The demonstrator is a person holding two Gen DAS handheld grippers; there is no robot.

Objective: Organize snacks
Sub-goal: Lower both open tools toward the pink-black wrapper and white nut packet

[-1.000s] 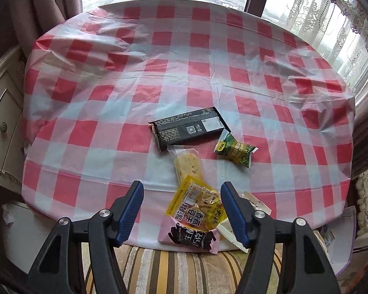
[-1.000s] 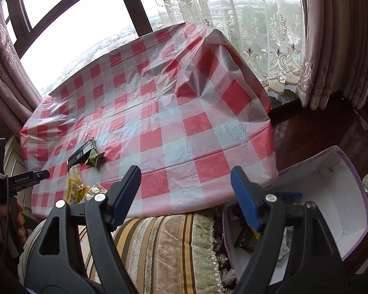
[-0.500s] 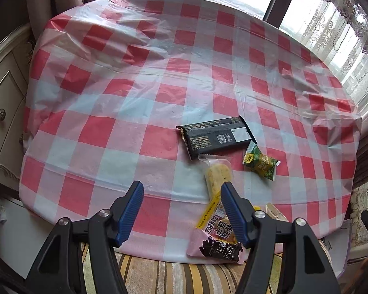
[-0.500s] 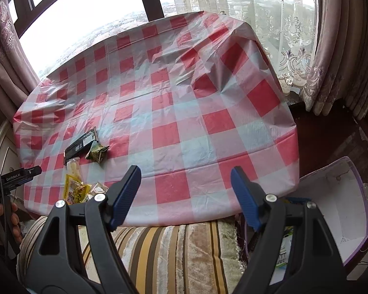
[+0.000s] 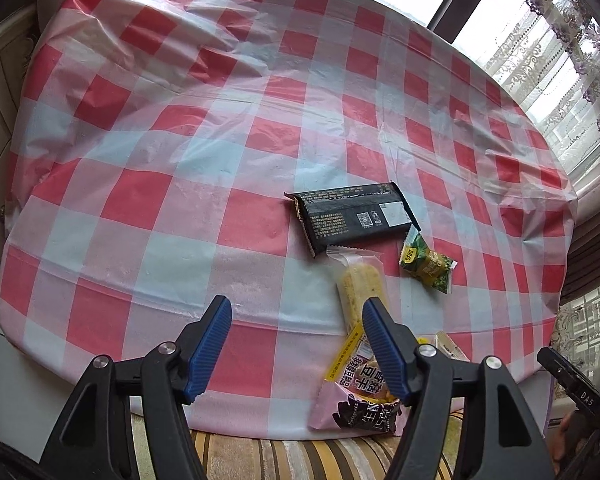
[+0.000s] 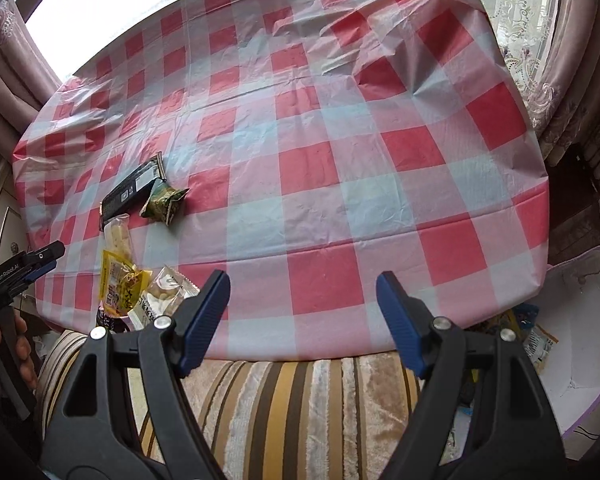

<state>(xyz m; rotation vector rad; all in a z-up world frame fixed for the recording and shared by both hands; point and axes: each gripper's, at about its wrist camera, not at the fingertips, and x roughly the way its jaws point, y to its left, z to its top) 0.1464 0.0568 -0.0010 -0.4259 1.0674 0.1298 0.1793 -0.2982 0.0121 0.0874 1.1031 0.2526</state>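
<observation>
- Left wrist view: we see 5 snacks grouped on the near right part of the checked tablecloth (image 5: 148, 200).
- A black bar wrapper (image 5: 354, 216) lies flat; a green packet (image 5: 426, 266) sits just beside its right end.
- A clear-wrapped cake (image 5: 360, 284) lies below the bar, touching a yellow packet (image 5: 358, 364) that overlaps a pink packet (image 5: 356, 412) at the table edge.
- Our left gripper (image 5: 296, 348) hangs above the cloth, its jaws opening with nothing between them.
- In the right wrist view, our right gripper (image 6: 302, 320) stands spread wide and empty over the near edge.
- A white box (image 6: 580, 344) sits low to the right, beside a striped cushion (image 6: 300, 400).
</observation>
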